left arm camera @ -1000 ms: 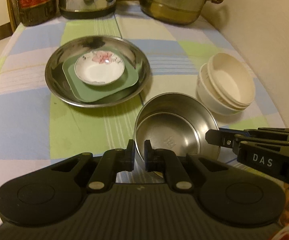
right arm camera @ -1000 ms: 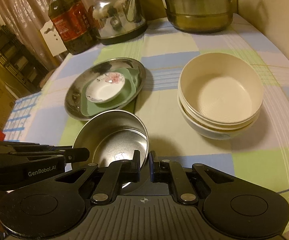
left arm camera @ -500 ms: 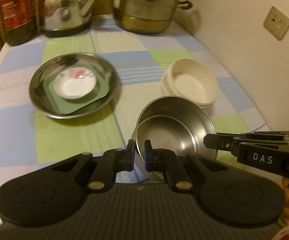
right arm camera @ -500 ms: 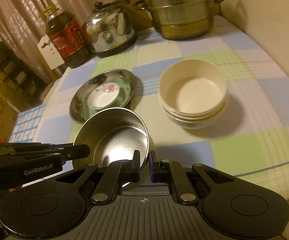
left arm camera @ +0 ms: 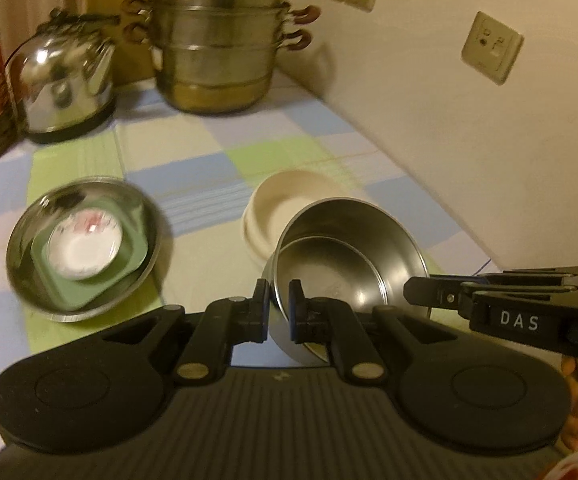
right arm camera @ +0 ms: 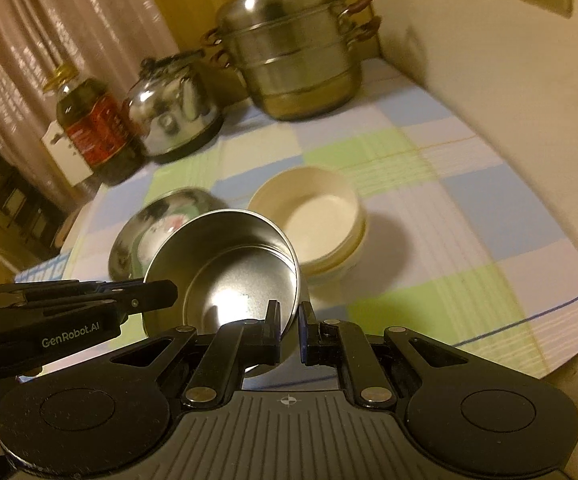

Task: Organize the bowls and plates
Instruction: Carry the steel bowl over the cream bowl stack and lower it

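Item: steel bowl point(left arm camera: 349, 264), airborne above worktop point(left arm camera: 209, 160), tilted, beside stacked cream bowls point(right arm camera: 309, 220).
Grip: left hand-held gripper point(left arm camera: 279, 312) and right hand-held gripper point(right arm camera: 289, 320) each clamped on thin rim.
Hazard: smooth rim slipping from pads; uneven pull twisting bowl loose; clipping cream stack on descent.

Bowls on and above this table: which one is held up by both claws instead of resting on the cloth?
The steel bowl: both claws pinch its rim, lifted and tilted. The cream bowls sit stacked on the cloth.
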Demonstrator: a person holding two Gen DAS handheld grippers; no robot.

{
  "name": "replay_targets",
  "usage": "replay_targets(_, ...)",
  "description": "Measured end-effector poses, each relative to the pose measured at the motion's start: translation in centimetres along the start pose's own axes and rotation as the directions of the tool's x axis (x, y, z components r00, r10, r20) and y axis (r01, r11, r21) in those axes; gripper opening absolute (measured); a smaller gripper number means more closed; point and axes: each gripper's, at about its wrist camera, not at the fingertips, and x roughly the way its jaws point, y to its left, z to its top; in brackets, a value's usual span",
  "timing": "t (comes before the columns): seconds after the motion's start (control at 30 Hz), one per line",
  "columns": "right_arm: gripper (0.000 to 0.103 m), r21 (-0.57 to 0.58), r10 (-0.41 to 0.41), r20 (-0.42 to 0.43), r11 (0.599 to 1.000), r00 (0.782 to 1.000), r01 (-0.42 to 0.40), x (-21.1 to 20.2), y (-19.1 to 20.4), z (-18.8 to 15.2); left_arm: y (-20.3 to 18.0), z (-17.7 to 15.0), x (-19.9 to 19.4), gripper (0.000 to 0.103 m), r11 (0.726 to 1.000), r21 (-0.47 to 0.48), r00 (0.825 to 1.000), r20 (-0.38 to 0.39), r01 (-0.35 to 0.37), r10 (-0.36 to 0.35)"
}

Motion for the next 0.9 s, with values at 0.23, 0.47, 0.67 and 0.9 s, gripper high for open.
replay_targets(0.23, 0.009, 0.016, -0.013, 0.033, 1.000, 0.999, 0.013, 0.3, -1.4, 2.6, -0.6, 2.7, 1.6, 0.008, 1.000, 0.014, 0.999, 0.042, 0.008, -0.009)
replay_targets(0.47, 0.009, 0.004, -0.019, 0.055, 1.000, 0.998, 0.019, 1.8, -2.1, 5.1, 0.0, 4.8, 3.7, 0.008, 1.000, -0.004, 0.999, 0.048, 0.005, -0.005)
replay_targets(0.67, 0.009, 0.005, -0.018, 0.048, 1.000, 0.999, 0.017, 3.4, -2.8, 6.4, 0.4, 5.4, 5.5, 0.008, 1.000, -0.013, 0.999, 0.033, -0.008, 0.009)
replay_targets(0.9, 0.009, 0.009, -0.019, 0.025, 1.000, 1.000, 0.018, 5.4, -3.5, 6.4, 0.8, 5.2, 7.1, 0.008, 1.000, -0.016, 1.000, 0.011, -0.014, 0.014)
